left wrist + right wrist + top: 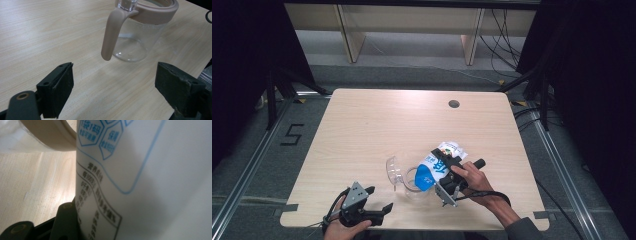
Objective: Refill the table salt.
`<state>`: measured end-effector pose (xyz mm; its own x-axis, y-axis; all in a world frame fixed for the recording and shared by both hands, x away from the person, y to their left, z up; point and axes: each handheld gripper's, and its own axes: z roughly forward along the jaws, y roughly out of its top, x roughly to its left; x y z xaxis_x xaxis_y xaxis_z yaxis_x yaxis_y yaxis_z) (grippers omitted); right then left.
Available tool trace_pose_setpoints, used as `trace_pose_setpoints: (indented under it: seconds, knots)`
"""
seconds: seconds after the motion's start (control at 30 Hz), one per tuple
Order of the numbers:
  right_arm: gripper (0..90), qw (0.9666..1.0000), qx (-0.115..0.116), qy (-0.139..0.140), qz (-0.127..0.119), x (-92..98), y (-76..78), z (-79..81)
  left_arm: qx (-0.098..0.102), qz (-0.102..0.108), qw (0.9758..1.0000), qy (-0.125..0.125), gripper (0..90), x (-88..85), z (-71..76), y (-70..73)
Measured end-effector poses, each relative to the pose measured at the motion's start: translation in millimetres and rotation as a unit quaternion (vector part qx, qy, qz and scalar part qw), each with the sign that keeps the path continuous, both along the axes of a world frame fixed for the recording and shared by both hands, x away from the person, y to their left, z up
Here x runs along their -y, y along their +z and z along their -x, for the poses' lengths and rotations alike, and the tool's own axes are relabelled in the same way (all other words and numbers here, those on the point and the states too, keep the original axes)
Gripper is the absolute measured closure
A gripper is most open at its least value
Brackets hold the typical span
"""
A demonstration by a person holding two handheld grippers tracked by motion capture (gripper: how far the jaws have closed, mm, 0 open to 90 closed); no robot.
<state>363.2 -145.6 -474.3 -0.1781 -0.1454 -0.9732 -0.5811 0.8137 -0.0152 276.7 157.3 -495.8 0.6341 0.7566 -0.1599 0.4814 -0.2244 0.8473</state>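
A clear glass pitcher (404,180) with a beige rim and handle (111,35) stands on the wooden table (377,125) near its front edge. Its clear lid (392,167) is tipped up at the left. My right gripper (446,161) is shut on a white and blue pouch (439,162), which is tilted with its blue end over the pitcher's mouth. In the right gripper view the pouch (150,182) rests against one black finger (66,220), beside the pitcher's rim (47,137). My left gripper (379,198) is open, its jaws wide apart (115,87), a little short of the pitcher (135,37).
A round cable hole (454,104) sits near the table's far right edge. Black curtains and metal floor rails flank the table. Cables lie on the floor at the back right.
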Motion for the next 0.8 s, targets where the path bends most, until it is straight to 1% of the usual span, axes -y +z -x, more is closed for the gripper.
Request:
trace_pose_setpoints:
  seconds: [0.03, 0.1, 0.13, 0.17, 0.2, 0.23, 0.27, 0.3, 0.33, 0.37, 0.4, 0.43, 0.47, 0.5, 0.53, 0.57, 0.63, 0.7, 0.77, 0.8]
  knots:
    - [50.9, 1.0, -0.003, -0.003, -0.004, 1.1, -0.9, -0.3, 0.0, 0.0, 1.0, 0.0, 14.9, 0.0, 0.0, 0.0]
    - [50.9, 1.0, -0.004, -0.007, -0.003, 1.7, -0.5, -0.1, 0.0, 0.0, 1.0, 0.0, 15.0, 0.0, -0.2, 0.0]
    - [50.9, 1.0, 0.001, -0.004, 0.001, 1.5, 0.4, -0.4, 0.0, 0.0, 1.0, 0.001, 15.0, 0.0, -0.2, 0.0]
    - [50.9, 0.9997, 0.016, 0.008, 0.014, 0.4, 3.0, -1.3, 0.0, 0.0, 1.0, 0.0, 14.9, 0.0, -0.1, 0.0]
    - [50.9, 1.0, -0.002, -0.006, -0.001, 2.0, -0.9, -0.1, 0.0, 0.0, 1.0, 0.0, 15.0, 0.0, -0.1, 0.1]
    - [50.9, 0.9999, -0.003, -0.011, 0.002, 2.5, -0.9, 0.4, 0.0, 0.0, 1.0, 0.0, 15.0, 0.0, -0.1, 0.1]
    - [50.9, 1.0, 0.0, -0.009, 0.001, 2.0, -0.7, 0.2, 0.0, 0.001, 1.0, -0.001, 15.0, -0.2, -0.2, 0.1]
    - [50.9, 0.9999, 0.002, -0.008, 0.006, 1.5, -0.5, 0.3, 0.0, 0.001, 1.0, -0.001, 15.0, -0.3, -0.1, 0.3]
    - [50.9, 0.9999, -0.001, -0.015, 0.001, 1.9, -1.9, 1.2, -0.001, -0.001, 1.0, 0.0, 15.0, -0.4, 0.3, 0.7]
    - [51.0, 0.9999, -0.004, -0.014, -0.001, 1.1, -2.6, 1.7, 0.001, -0.001, 1.0, -0.001, 15.0, -0.6, 0.1, 0.7]
    - [51.1, 0.9996, 0.019, 0.003, 0.023, -0.7, 1.6, 0.5, 0.0, 0.0, 1.0, -0.001, 15.0, -0.7, -0.1, 0.6]
    - [51.2, 0.9995, 0.021, 0.001, 0.024, -0.6, 1.7, 0.5, 0.0, 0.0, 1.0, -0.002, 15.0, -0.8, -0.3, 0.5]
    - [51.2, 0.9994, 0.022, 0.004, 0.028, -0.9, 2.4, 0.4, 0.0, 0.0, 1.0, -0.002, 15.0, -0.7, -0.3, 0.5]
    - [51.2, 0.9998, 0.0, -0.02, 0.008, 1.3, -1.7, 2.4, 0.0, 0.0, 1.0, -0.001, 15.0, -0.7, -0.1, 0.7]
    - [51.1, 0.9997, 0.001, -0.022, 0.012, 1.5, -1.5, 2.7, 0.0, -0.001, 1.0, 0.0, 15.0, -0.6, 0.4, 0.9]
    - [51.2, 0.9998, 0.003, -0.018, 0.008, 1.1, -1.9, 2.4, 0.001, 0.0, 1.0, -0.002, 15.0, -0.6, 0.0, 0.8]
    - [51.1, 0.9998, 0.006, -0.017, 0.007, 0.9, -2.0, 2.1, 0.0, 0.0, 1.0, -0.002, 14.9, -0.6, -0.3, 0.6]
    - [51.2, 0.9998, 0.008, -0.014, 0.013, 0.7, -1.6, 1.9, 0.0, 0.0, 1.0, -0.001, 15.0, -0.6, 0.0, 0.8]
    - [51.2, 0.9996, 0.007, -0.02, 0.017, 1.5, -1.6, 2.6, 0.001, 0.003, 1.0, 0.001, 14.9, -0.1, 0.1, 0.7]
    - [51.1, 0.9996, 0.011, -0.013, 0.021, 0.9, -0.6, 1.8, 0.0, -0.001, 1.0, -0.002, 15.0, -0.8, 0.0, 0.9]
